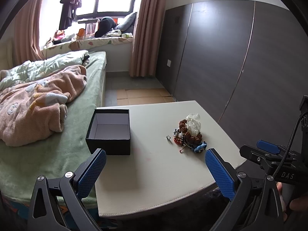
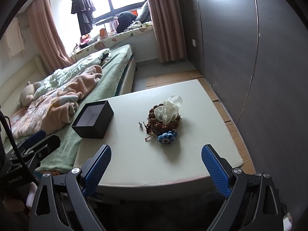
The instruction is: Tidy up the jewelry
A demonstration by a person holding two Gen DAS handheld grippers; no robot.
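A pile of jewelry (image 1: pixel 187 134) lies on the white table (image 1: pixel 154 173): brown bead bracelets, a white translucent pouch (image 1: pixel 193 124) on top, a blue knitted flower piece (image 1: pixel 200 147) and a small silver ring (image 1: pixel 168 137) to its left. An open, empty black box (image 1: pixel 109 132) stands at the table's left side. My left gripper (image 1: pixel 156 165) is open above the near table edge. In the right wrist view, the pile (image 2: pixel 163 122), the blue flower (image 2: pixel 166 137) and the box (image 2: pixel 93 119) show. My right gripper (image 2: pixel 156 162) is open and empty, short of the pile.
A bed (image 1: pixel 48 134) with green sheet and pink blanket adjoins the table's left side. A dark wardrobe (image 1: pixel 231 57) runs along the right. Cardboard sheets (image 1: pixel 142 96) cover the floor beyond the table. The right gripper's body (image 1: pixel 273 159) shows at the left view's right edge.
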